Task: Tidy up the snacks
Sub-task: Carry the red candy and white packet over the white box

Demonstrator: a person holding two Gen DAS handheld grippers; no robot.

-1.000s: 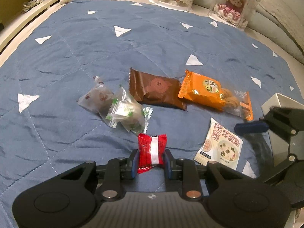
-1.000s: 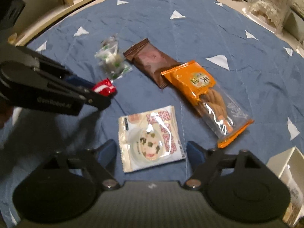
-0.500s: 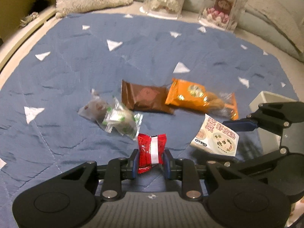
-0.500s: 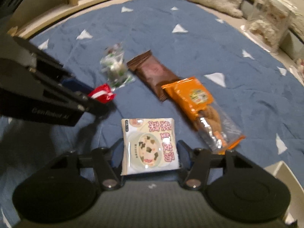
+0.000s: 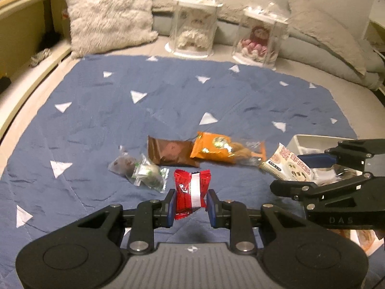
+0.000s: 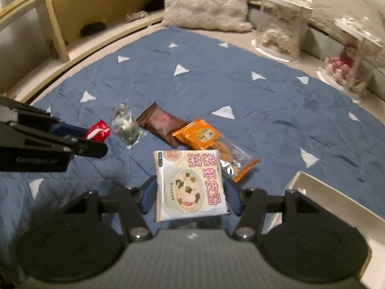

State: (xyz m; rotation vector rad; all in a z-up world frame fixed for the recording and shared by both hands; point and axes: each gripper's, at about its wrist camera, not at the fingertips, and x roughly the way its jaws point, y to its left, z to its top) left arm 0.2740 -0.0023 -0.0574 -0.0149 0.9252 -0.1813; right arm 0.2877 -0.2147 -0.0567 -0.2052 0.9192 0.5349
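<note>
My left gripper [image 5: 189, 204] is shut on a red and white candy [image 5: 191, 193] and holds it above the blue quilt [image 5: 168, 101]. My right gripper [image 6: 190, 195] is shut on a white soup packet [image 6: 190, 185] and holds it lifted; the packet also shows in the left wrist view [image 5: 287, 166]. On the quilt lie a brown packet [image 5: 169, 153], an orange snack bag [image 5: 223, 149] and clear wrapped candies [image 5: 142, 172]. The red candy also shows in the right wrist view [image 6: 98, 131].
A white box [image 5: 312, 144] with some snacks inside sits at the quilt's right edge; its corner shows in the right wrist view [image 6: 324, 192]. Two clear display cases [image 5: 195, 26] and a fluffy pillow [image 5: 108, 12] stand at the back. A wooden frame [image 6: 55, 24] curves along the left.
Both grippers have risen from the quilt. The right gripper closed on the soup packet, lifted it and carried it toward the white box. The left still holds the red candy.
</note>
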